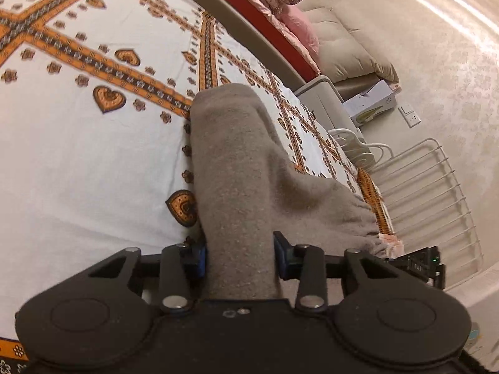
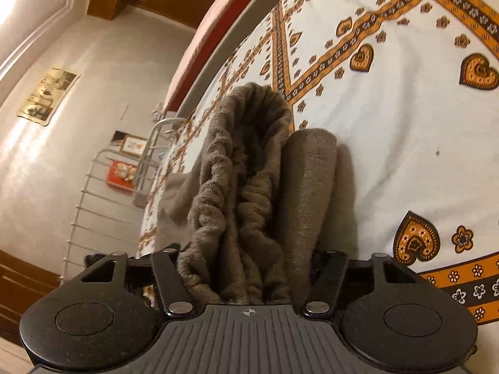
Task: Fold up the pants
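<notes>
I find the grey-brown fleece pants (image 1: 237, 168) lying on the white bedsheet with orange heart print (image 1: 78, 143), near its edge. My left gripper (image 1: 240, 257) is clamped on a smooth fold of them. My right gripper (image 2: 246, 268) holds the bunched elastic waistband (image 2: 237, 187) between its jaws.

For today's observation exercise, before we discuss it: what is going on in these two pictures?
A person with a handheld gripper in each hand is folding grey-brown pants on a bed with a patterned sheet. The left gripper is shut on a folded fabric edge. The right gripper has the bunched elastic waistband between its jaws, though its pads are hidden under the cloth. The pants lie partly folded near the bed's edge, beside a white wire rack.
</notes>
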{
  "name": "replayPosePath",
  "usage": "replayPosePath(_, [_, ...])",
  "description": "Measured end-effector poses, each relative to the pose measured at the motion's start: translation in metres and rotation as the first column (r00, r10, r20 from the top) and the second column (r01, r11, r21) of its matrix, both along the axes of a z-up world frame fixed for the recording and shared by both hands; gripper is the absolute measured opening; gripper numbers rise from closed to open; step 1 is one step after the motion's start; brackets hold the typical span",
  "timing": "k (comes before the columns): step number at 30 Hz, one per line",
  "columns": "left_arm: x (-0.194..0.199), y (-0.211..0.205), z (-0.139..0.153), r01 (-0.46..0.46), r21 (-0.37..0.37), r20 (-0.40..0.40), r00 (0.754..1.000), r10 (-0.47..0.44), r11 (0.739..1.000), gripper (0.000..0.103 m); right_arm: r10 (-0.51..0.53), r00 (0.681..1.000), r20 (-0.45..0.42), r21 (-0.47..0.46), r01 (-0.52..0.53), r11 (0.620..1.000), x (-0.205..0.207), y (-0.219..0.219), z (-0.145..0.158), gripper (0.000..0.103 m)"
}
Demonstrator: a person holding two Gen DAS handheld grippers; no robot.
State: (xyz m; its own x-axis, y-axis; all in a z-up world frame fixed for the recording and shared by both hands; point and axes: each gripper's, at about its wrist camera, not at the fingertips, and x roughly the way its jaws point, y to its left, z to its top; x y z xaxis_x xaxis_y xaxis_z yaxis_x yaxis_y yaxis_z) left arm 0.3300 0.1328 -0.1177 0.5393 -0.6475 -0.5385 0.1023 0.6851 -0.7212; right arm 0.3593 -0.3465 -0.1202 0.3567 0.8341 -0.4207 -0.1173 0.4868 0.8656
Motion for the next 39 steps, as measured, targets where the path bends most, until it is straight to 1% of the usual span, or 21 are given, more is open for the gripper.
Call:
replayPosePath(2, [-0.001,-0.001,0.004,-0.002,0.012,0.017,1.000,0.002,1.000,0.026,-0.014,0.999,0.031,0.007,0.014,1.000,-0.001,0.000,0.007,0.054])
replayPosePath(3, [-0.002,-0.001,0.006,-0.004,0.013,0.023,1.000,0.004,1.000,0.024,-0.014,0.999,0.047,0.004,0.014,1.000,-0.001,0.001,0.012,0.053])
replayPosePath(5, [-0.002,-0.002,0.012,0.002,0.012,0.041,0.999,-0.002,1.000,0.023,-0.004,0.996,0.087,0.004,0.004,1.000,-0.001,0.003,0.024,0.052])
replayPosePath(8, [0.004,0.001,0.022,-0.002,-0.019,0.078,0.997,0.003,1.000,0.021,0.009,0.991,0.133,0.008,-0.011,1.000,0.003,0.007,0.036,0.051])
replayPosePath(11, [0.026,0.003,0.035,-0.012,-0.032,0.123,0.992,0.016,0.999,0.021,0.006,0.987,0.161,0.013,-0.008,1.000,0.019,0.013,0.046,0.051])
replayPosePath(14, [0.053,0.008,0.041,-0.033,-0.037,0.156,0.987,0.038,0.999,0.021,0.007,0.984,0.179,-0.007,-0.006,1.000,0.051,0.020,0.055,0.051])
replayPosePath(17, [0.083,0.011,0.031,-0.036,-0.025,0.153,0.987,0.040,0.999,0.021,0.004,0.982,0.189,-0.023,0.000,1.000,0.089,0.021,0.060,0.051])
replayPosePath(20, [0.111,0.009,0.009,-0.037,0.018,0.124,0.992,0.034,0.999,0.023,0.002,0.984,0.180,-0.056,0.009,0.998,0.124,0.021,0.053,0.051])
replayPosePath(22, [0.120,0.005,-0.004,-0.032,0.077,0.142,0.990,0.020,0.997,0.027,0.001,0.990,0.144,-0.116,0.015,0.993,0.143,0.022,0.038,0.052])
replayPosePath(23, [0.118,0.006,-0.009,-0.039,0.056,0.163,0.986,0.029,0.998,0.030,0.006,0.993,0.115,-0.187,0.016,0.982,0.150,0.025,0.027,0.056])
replayPosePath(24, [0.115,0.007,-0.013,-0.050,0.033,0.178,0.983,0.044,0.998,0.032,0.025,0.994,0.107,-0.255,0.003,0.967,0.151,0.029,0.017,0.059])
replayPosePath(25, [0.112,0.007,-0.013,-0.054,0.038,0.192,0.980,0.046,0.998,0.032,0.042,0.990,0.132,-0.247,-0.008,0.969,0.149,0.028,0.010,0.060])
replayPosePath(26, [0.110,0.006,-0.012,-0.055,0.042,0.202,0.978,0.045,0.998,0.032,0.031,0.989,0.144,-0.213,0.001,0.977,0.147,0.023,0.007,0.061])
replayPosePath(28, [0.109,0.005,-0.006,-0.059,0.050,0.198,0.979,0.048,0.997,0.034,0.006,0.992,0.130,-0.174,0.017,0.985,0.144,0.017,0.005,0.061])
replayPosePath(30, [0.100,0.007,0.005,-0.090,0.052,0.187,0.979,0.078,0.995,0.037,0.000,0.990,0.142,-0.194,0.028,0.981,0.136,0.016,0.013,0.063])
replayPosePath(31, [0.093,0.008,0.013,-0.100,0.066,0.201,0.976,0.085,0.993,0.037,0.004,0.988,0.155,-0.209,0.029,0.977,0.131,0.016,0.019,0.064])
replayPosePath(33, [0.078,0.009,0.025,-0.079,0.103,0.208,0.977,0.057,0.992,0.037,0.005,0.981,0.193,-0.235,0.041,0.971,0.115,0.012,0.031,0.068])
replayPosePath(34, [0.075,0.009,0.029,-0.067,0.122,0.203,0.978,0.041,0.990,0.037,-0.005,0.981,0.195,-0.235,0.052,0.971,0.108,0.007,0.033,0.073])
replayPosePath(35, [0.068,0.009,0.031,-0.054,0.125,0.196,0.980,0.028,0.991,0.038,-0.016,0.982,0.189,-0.223,0.059,0.973,0.102,0.003,0.035,0.080])
replayPosePath(37, [0.056,0.006,0.028,-0.014,0.139,0.159,0.987,-0.008,0.990,0.039,-0.025,0.990,0.140,-0.167,0.048,0.985,0.091,-0.006,0.029,0.086])
replayPosePath(39, [0.053,0.001,0.015,0.002,0.171,0.098,0.995,-0.019,0.985,0.041,-0.004,0.998,0.061,-0.201,0.017,0.979,0.089,-0.001,0.014,0.085])
